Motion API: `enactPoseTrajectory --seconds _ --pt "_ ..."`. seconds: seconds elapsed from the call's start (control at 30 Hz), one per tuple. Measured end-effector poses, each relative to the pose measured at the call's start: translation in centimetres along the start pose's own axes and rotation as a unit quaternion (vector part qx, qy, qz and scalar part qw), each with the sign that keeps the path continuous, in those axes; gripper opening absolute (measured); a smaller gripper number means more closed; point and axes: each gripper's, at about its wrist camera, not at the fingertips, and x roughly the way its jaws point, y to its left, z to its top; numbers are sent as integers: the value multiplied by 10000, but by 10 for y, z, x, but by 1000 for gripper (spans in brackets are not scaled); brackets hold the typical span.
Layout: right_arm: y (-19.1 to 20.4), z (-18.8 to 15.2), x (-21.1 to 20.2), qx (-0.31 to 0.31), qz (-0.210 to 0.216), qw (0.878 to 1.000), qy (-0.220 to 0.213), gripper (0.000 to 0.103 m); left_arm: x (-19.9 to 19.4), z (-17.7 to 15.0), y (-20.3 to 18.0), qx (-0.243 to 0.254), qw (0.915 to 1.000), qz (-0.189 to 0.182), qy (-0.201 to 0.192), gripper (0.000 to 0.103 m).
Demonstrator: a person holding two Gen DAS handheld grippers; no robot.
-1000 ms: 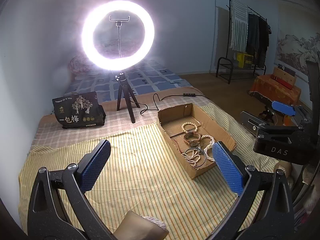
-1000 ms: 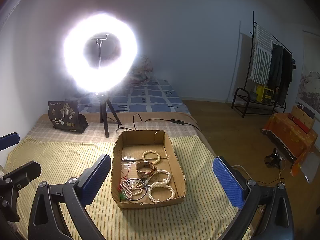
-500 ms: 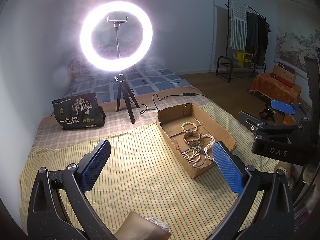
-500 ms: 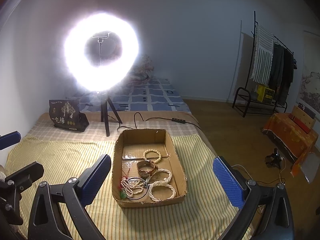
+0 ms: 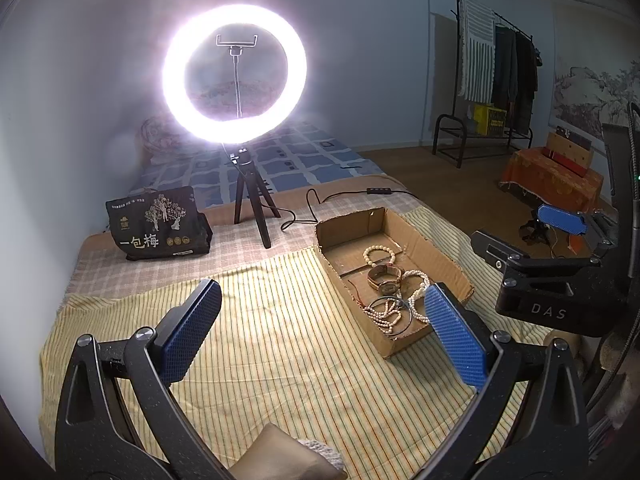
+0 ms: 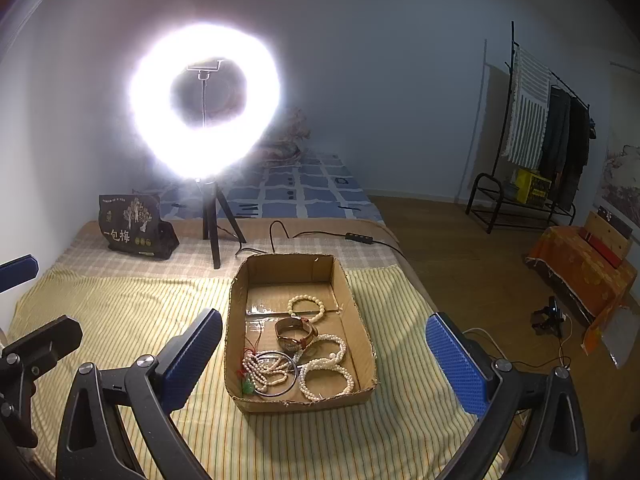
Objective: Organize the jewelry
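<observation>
A shallow cardboard box (image 6: 236, 320) sits on the striped yellow cloth and also shows in the left wrist view (image 5: 424, 236). In it lie white bead bracelets (image 6: 327, 380), a beige bead bracelet (image 6: 306, 308), a brown watch (image 6: 295, 333), a dark bangle (image 6: 276, 376) and a bead string with a green piece (image 6: 256, 372). My right gripper (image 6: 324, 364) is open and empty, held above the box's near end. My left gripper (image 5: 320, 336) is open and empty, over the cloth to the left of the box.
A lit ring light on a small tripod (image 6: 205, 100) stands behind the box, with its cable (image 6: 320, 236) across the bed. A black printed bag (image 6: 134, 226) stands at the back left. A clothes rack (image 6: 540, 140) and an orange-covered stand (image 6: 580, 268) are on the floor at right.
Both views have shifted slightly; the right gripper has come a little nearer the box. Both grippers stay open and empty.
</observation>
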Motion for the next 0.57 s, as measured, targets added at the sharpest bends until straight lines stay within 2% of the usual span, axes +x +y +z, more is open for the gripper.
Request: enactPoseTrajectory --seconds 0.4,0.57 --pt "0 -2 1 -8 -7 10000 23 103 1 1 7 -110 9999 65 -28 103" --pt "0 -5 1 -42 7 10000 33 103 -1 0 9 -74 9996 223 -152 103"
